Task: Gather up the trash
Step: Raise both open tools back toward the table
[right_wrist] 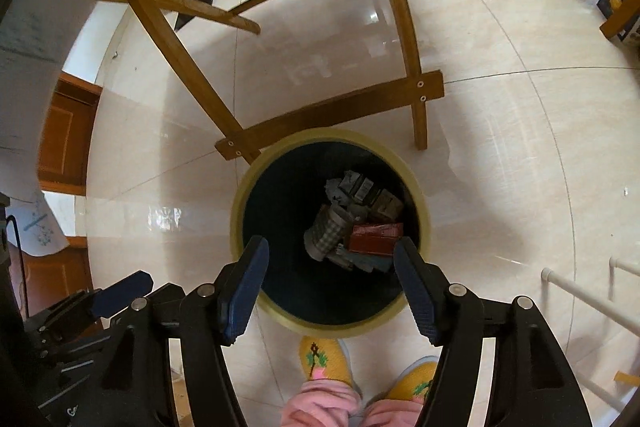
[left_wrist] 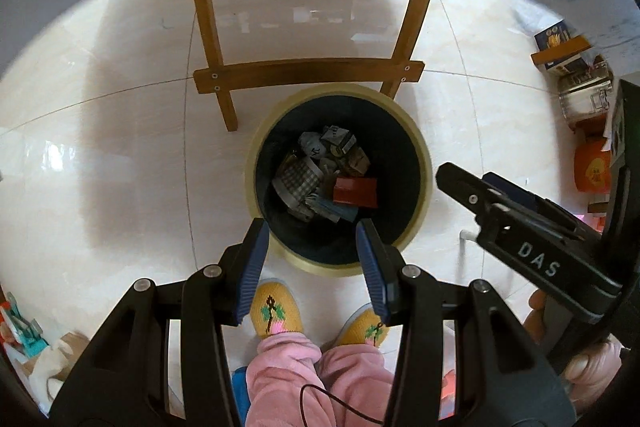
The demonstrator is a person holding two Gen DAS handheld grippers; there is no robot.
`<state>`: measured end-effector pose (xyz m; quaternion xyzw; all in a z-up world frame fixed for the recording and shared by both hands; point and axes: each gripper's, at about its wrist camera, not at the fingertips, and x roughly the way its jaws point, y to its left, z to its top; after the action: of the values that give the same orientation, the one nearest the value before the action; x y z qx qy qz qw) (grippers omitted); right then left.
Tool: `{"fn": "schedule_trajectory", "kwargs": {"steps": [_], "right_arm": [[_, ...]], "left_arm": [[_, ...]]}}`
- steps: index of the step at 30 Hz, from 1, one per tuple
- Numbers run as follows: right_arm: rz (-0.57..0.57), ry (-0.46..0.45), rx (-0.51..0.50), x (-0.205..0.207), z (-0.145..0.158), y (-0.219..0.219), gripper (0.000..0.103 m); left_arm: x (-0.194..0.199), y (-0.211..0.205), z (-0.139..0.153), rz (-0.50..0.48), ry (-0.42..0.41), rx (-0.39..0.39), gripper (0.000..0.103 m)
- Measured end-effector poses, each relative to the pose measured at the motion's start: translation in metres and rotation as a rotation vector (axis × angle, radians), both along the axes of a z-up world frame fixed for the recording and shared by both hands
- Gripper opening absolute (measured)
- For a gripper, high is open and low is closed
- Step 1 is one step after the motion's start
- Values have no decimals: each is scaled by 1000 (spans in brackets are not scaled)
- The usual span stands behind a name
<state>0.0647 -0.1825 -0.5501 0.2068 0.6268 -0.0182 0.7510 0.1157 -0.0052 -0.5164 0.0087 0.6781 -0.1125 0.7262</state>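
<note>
A round dark trash bin with a yellow rim (left_wrist: 425, 163) stands on the tiled floor below both grippers; it also shows in the right wrist view (right_wrist: 240, 195). Inside lie crumpled papers, a checked wrapper (left_wrist: 298, 179) and a red box (left_wrist: 356, 191), also seen in the right wrist view (right_wrist: 374, 238). My left gripper (left_wrist: 313, 241) is open and empty above the bin's near rim. My right gripper (right_wrist: 331, 259) is open and empty above the bin; it appears at the right in the left wrist view (left_wrist: 476, 187).
A wooden chair frame (left_wrist: 308, 71) stands just behind the bin. The person's yellow slippers (left_wrist: 276, 309) and pink trousers are at the bin's near side. Boxes and an orange item (left_wrist: 592, 171) sit at the right. A white rail (right_wrist: 580, 291) is at the right.
</note>
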Motion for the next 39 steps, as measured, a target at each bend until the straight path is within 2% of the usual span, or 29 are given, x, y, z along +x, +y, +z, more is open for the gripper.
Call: {"fn": "schedule_trajectory", "kwargs": {"steps": [8,12,17,26,32,39], "right_arm": [[-25,-50,3,-29,83,-12,66],[-25,-61,0,-48,133,-14,66],[-45,-89,8,-71,215,-20,66],[-20,-226,-14,-104,368,-26,66],[-23,-326,-16,-119,454,-31,66],[1,-403,-23,-119,509,-42,66]], "left_arm": [[-21,-2,67,18,-2,-12,42],[-36,-9,127,21,-31,-33,42],[-49,-17,205,17,-65,-72,42],[-60,-22,359,-30,-219,-108,42],[-63,-20,438,-50,-317,-85,42],[-49,-17,509,0,-406,-100,42]]}}
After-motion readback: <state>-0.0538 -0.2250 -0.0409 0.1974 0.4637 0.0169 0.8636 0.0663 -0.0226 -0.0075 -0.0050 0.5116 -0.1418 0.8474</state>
